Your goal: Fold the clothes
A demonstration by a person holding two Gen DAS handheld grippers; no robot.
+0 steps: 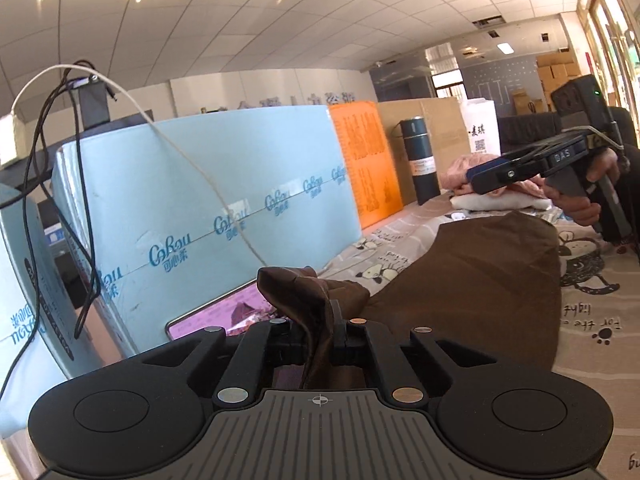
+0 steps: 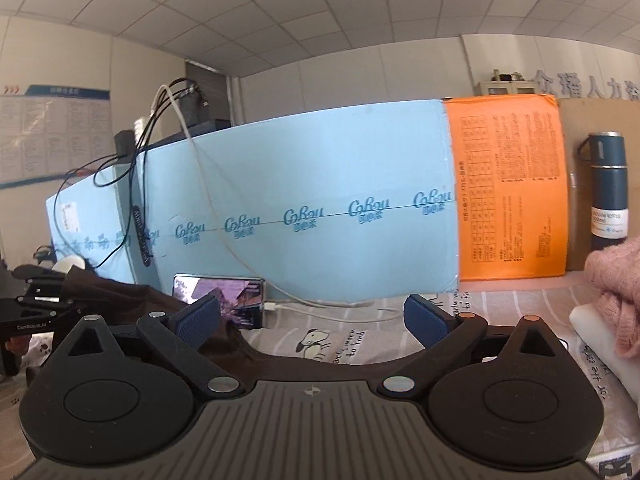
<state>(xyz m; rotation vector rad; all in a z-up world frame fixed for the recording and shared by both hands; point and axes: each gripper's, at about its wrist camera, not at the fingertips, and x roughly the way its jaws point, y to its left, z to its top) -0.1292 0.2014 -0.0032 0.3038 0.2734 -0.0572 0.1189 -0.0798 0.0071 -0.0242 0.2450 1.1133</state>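
One brown garment, one corner pinched

Dark brown cloth [image 1: 472, 280] lies on the cartoon-print surface [image 1: 592, 320], long axis running away from the left tongs [image 1: 320, 344], which are clamped on its bunched near corner. Right tongs [image 2: 312, 316] stand wide apart and empty above the opposite edge, well apart from the left ones.

Office storeroom: tiled ceiling [image 1: 360, 20], stacked cartons [image 1: 554, 72].
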